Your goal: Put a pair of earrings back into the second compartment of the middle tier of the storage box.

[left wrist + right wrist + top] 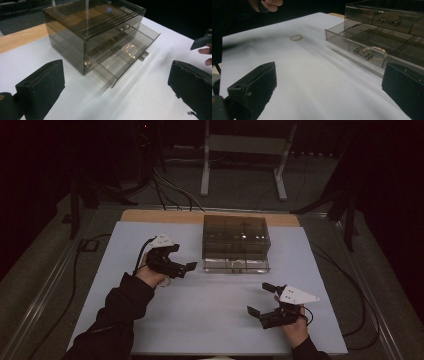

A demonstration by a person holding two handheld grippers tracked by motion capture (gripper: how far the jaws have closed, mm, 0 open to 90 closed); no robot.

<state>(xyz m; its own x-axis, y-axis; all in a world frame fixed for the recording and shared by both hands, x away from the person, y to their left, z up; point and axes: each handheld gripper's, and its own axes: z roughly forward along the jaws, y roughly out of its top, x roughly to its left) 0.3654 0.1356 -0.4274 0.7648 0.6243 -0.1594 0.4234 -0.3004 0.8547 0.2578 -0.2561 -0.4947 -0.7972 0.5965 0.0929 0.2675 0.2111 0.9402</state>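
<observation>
Jaws on both my grippers stand wide apart with nothing between them. In the high view, my left gripper [172, 262] sits left of centre in the frame, held above a white sheet [150, 240] that covers the table, its tips pointing right toward a smoky clear drawer box [235, 232] at upper centre. My right gripper [260, 300] is at lower right, well apart from the box, with its grey three-cornered plate on top and its tips pointing left.

The box's bottom drawer [235, 265] is pulled out toward the lower edge of the frame. In the left gripper view, my two black jaws rise from the bottom corners, far apart, and the box fills the upper middle. The open drawer [125, 62] juts toward the right of that frame, and a gold bracelet [132, 51] lies inside it, near the front wall and its small metal knob. A fingertip and a dark jaw tip of my other hand show at the right edge.

In the right gripper view, my jaws again stand wide at the bottom corners. The open drawer [372, 45] runs across the right half, with a gold bracelet [378, 50] in a front compartment behind the knob. A second gold bracelet [296, 37] lies flat on the white sheet at upper left of centre, apart from the drawer. Fingers of my left hand [270, 3] show at the top edge.
</observation>
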